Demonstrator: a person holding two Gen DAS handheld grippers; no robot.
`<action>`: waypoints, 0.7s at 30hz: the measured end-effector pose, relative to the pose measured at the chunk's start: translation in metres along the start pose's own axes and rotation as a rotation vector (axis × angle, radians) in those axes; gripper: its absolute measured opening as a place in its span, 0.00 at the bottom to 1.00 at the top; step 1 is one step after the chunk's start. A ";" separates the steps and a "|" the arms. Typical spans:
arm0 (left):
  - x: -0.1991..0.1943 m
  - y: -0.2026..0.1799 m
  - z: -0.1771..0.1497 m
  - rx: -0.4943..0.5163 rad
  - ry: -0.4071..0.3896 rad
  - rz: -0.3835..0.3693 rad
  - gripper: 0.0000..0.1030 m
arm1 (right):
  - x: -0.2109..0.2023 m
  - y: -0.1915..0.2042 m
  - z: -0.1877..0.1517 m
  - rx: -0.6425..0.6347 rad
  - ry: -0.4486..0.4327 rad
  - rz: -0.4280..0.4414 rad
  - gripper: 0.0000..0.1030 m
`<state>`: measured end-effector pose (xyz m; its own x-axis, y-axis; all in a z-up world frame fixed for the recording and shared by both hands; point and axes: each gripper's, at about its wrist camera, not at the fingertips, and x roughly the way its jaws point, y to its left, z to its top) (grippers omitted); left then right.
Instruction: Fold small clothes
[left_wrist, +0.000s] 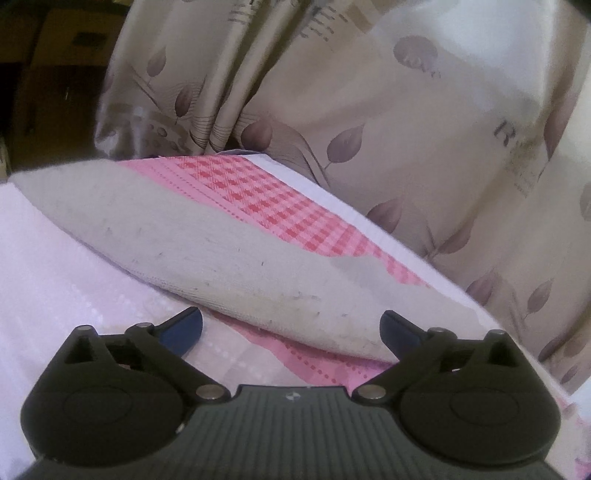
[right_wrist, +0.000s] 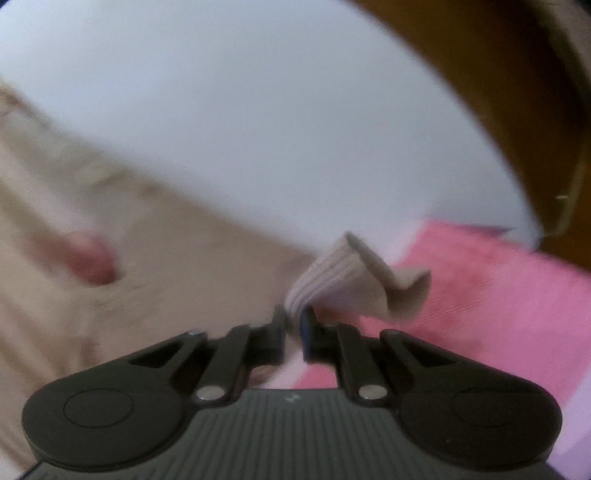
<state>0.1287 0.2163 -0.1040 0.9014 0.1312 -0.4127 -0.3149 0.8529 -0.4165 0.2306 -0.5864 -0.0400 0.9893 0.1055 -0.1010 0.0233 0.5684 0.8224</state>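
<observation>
Left gripper (left_wrist: 291, 325) jaws spread near sock (left_wrist: 221, 243) edge — right gripper (right_wrist: 294, 325) pinches, apparently, ribbed cuff (right_wrist: 332, 273).

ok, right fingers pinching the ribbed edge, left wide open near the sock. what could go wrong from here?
1. The right gripper pinches only a thin bit of the beige ribbed cuff; the rest flops past the fingers, so it may slip out in a fast lift.
2. The left gripper is open and pins nothing, so the grey sock could drag and bunch the pink checked cloth beneath.
3. The right view is blurred, making fold alignment uncertain.
</observation>
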 end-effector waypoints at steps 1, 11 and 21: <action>-0.001 0.002 0.000 -0.014 -0.005 -0.010 0.99 | 0.001 0.016 -0.006 -0.006 0.009 0.029 0.08; -0.004 0.018 0.000 -0.121 -0.042 -0.089 1.00 | 0.057 0.164 -0.170 0.060 0.232 0.336 0.08; -0.006 0.024 0.000 -0.148 -0.052 -0.113 1.00 | 0.121 0.213 -0.342 0.025 0.461 0.287 0.08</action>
<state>0.1158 0.2362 -0.1116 0.9465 0.0684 -0.3155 -0.2478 0.7803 -0.5742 0.3061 -0.1736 -0.0686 0.7909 0.6036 -0.1008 -0.2293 0.4449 0.8657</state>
